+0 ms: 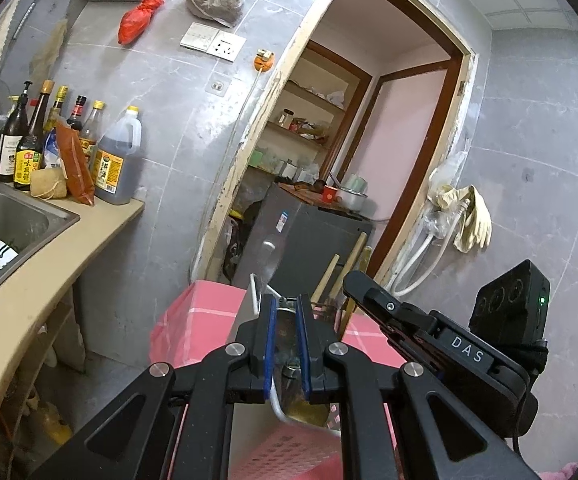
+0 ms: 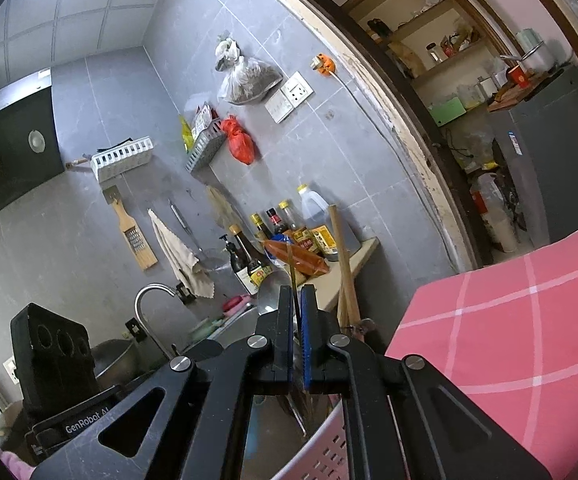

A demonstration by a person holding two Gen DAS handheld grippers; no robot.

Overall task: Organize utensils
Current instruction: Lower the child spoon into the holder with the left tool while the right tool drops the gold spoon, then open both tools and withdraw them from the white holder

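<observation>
- Blue pads line the left gripper (image 1: 285, 312), whose jaws stand nearly closed around a worn metal utensil (image 1: 287, 336) (which kind it is I cannot tell; its lower end is hidden behind the fingers).
- That utensil stands in a pink perforated basket (image 1: 289, 452) just below the gripper, above a pink checked cloth (image 1: 193, 320).
- Wooden chopsticks (image 1: 329, 280) rise from the same spot, just right of the left gripper's tips, leaning slightly.
- The right gripper (image 2: 298, 300) has its jaws pressed almost together on a thin yellowish stick (image 2: 290, 264), likely a single chopstick, which points upward past the fingertips.
- Beside it in the right wrist view, two thicker wooden handles (image 2: 345, 264) lean up out of the white and pink basket (image 2: 321, 452).
- A grey tiled wall (image 2: 129, 92) stands behind, with sauce bottles (image 1: 49, 136) on the beige counter (image 1: 49, 276) next to the steel sink (image 1: 9, 216).
- In the left wrist view the right gripper's black body (image 1: 441, 332) reaches in from the right, close to the chopsticks.
</observation>
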